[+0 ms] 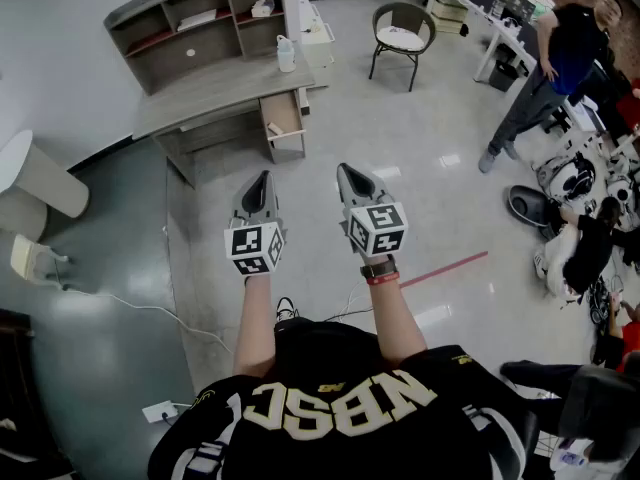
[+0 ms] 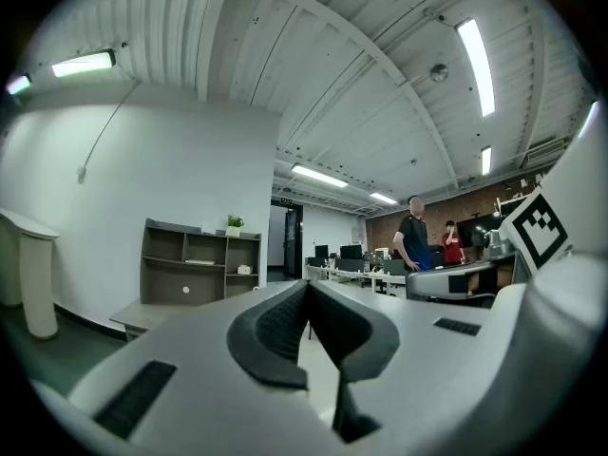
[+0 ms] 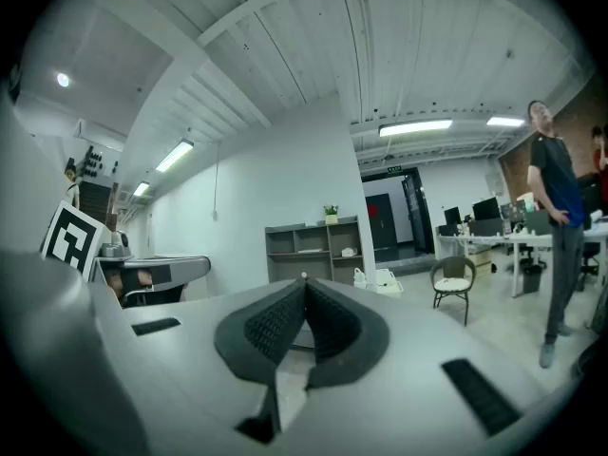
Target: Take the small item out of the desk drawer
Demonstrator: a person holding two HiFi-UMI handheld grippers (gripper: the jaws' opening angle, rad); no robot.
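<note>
You hold both claws out in front of you above the floor (image 1: 430, 158), well apart from the desk (image 1: 215, 93). Your left gripper (image 1: 262, 180) has its jaws pressed together with nothing between them. Your right gripper (image 1: 348, 173) is the same, closed and empty. The drawer (image 1: 283, 126) sits under the desk's end nearer the chair (image 1: 402, 33). The small item cannot be made out from here.

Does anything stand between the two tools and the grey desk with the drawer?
Nothing visible does. Only bare glossy floor lies between the left tool, the right tool and the grey wooden desk; the round-backed chair stands off to the right.
</note>
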